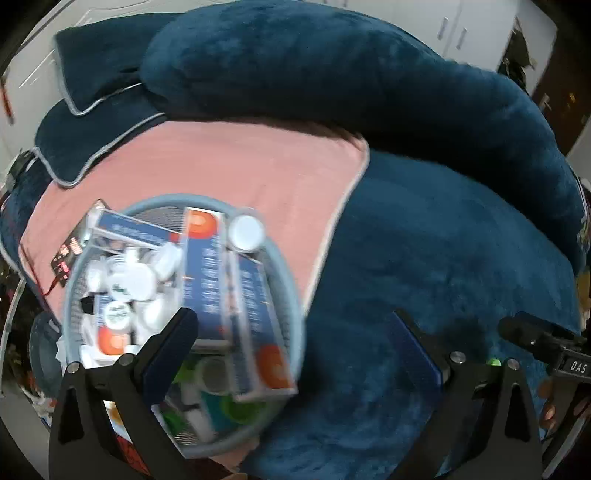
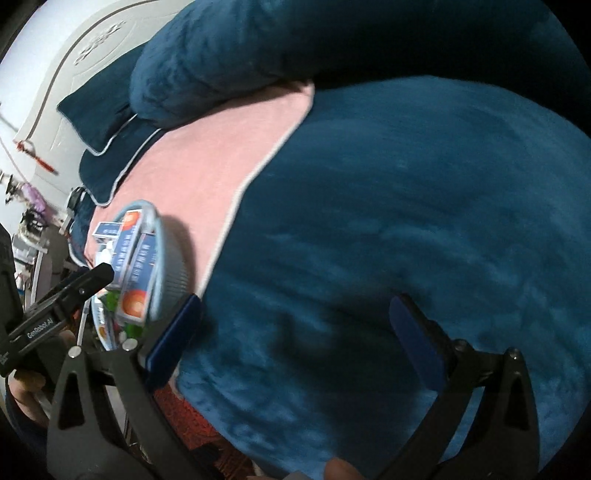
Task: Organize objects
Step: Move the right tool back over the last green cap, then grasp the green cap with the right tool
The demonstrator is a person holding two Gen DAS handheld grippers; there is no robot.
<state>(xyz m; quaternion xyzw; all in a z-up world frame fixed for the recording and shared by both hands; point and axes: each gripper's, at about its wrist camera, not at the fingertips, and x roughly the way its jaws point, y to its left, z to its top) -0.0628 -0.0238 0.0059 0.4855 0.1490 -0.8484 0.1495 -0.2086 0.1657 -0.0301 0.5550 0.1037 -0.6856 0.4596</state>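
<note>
Left gripper (image 1: 295,332): black two-finger tool with blue pads, jaws wide apart, nothing between them; one finger (image 1: 173,343) overlaps the basket in view.
Right gripper (image 2: 295,325): matching black tool, blue pads spread to their widest, nothing held, above the dark blue plush bedspread (image 2: 406,221).
Basket: one round pale-blue mesh basket (image 1: 291,288) sitting on the pink towel (image 1: 240,162), full.
Boxes: at least three long blue-and-white cartons with orange discs (image 1: 207,266) lying across the basket's top; print too blurred to read.
Small items: several white round-capped containers (image 1: 133,277) and green pieces (image 1: 240,406) beneath; exact count unclear.
Pillows: two dark blue pillows with grey piping (image 1: 96,81), stacked beside a rolled blue plush blanket (image 1: 314,66).
Room: white carved headboard (image 2: 88,48) and white cupboard doors (image 1: 461,22) behind the bed.
Writing: "DAS" on the right tool, seen from the left camera; "GenRobot.AI" on the left tool, seen from the right camera.
</note>
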